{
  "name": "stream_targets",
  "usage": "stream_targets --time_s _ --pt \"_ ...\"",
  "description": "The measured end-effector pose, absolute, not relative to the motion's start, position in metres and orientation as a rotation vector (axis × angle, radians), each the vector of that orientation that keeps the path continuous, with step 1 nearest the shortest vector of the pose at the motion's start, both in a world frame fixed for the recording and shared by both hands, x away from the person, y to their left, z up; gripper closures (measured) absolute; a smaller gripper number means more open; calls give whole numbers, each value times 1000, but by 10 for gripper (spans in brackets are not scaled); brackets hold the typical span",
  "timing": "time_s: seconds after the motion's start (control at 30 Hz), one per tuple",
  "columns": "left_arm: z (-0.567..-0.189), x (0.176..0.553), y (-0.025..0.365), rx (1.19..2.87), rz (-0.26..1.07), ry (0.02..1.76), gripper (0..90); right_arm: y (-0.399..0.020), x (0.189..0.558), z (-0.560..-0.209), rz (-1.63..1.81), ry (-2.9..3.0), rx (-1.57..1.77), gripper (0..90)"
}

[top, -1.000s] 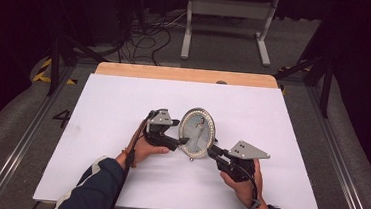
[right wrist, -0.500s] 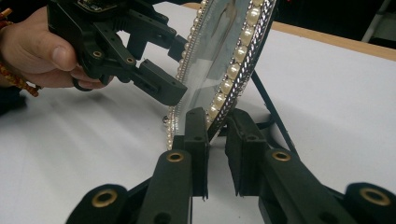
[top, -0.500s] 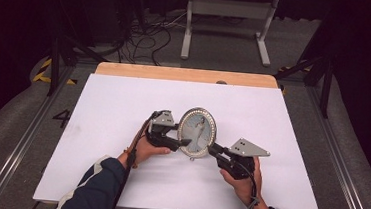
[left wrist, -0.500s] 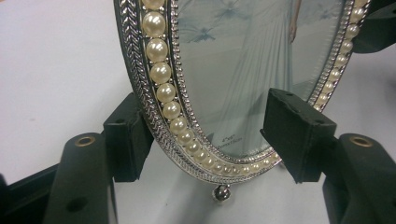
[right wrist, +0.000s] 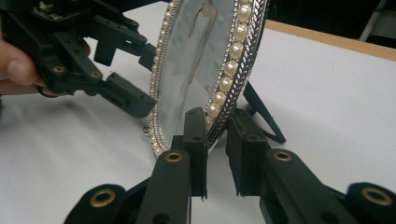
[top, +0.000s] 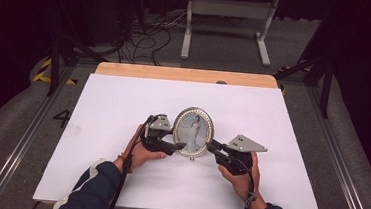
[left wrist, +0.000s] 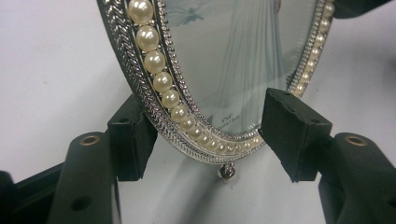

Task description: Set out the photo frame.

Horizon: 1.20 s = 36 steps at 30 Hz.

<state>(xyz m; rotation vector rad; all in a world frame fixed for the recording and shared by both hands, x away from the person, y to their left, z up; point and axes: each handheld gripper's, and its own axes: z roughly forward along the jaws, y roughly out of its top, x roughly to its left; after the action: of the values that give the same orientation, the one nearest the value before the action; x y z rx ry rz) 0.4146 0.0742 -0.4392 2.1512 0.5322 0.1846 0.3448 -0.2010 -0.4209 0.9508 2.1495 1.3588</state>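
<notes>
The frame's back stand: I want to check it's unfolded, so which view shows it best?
The right gripper view: the black stand slants from behind the oval photo frame down to the white table. The high view gives the frame's front, the left gripper view its lower pearl rim; the stand can't be made out there.

Obstacle: upright oval picture frame [top: 193,132], grippers at both edges. Passage: bare white tabletop [top: 123,99] on all sides.
</notes>
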Motion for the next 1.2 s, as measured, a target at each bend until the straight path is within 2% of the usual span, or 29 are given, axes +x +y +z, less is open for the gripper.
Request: stream_targets --time_s 0.1,0.4,0.67,0.9,1.0,1.1,1.2 --pt "-439 407 75 2166 213 533 339 -201 348 -421 1366 2150 955 781" --pt "-446 397 76 2184 205 540 323 -199 353 -422 1341 2170 929 780" --pt "-443 399 79 2128 273 546 342 -198 351 -424 1344 2162 923 787" --pt "-435 403 88 2072 280 543 421 -200 348 -424 1356 2164 929 760" --pt "-432 405 91 2065 275 539 484 -197 347 -426 1344 2161 946 764" --pt "-431 405 94 2068 275 543 607 -194 348 -428 1332 2155 956 769" --pt "-430 405 95 2080 277 538 645 -195 349 -428 1350 2154 962 773"
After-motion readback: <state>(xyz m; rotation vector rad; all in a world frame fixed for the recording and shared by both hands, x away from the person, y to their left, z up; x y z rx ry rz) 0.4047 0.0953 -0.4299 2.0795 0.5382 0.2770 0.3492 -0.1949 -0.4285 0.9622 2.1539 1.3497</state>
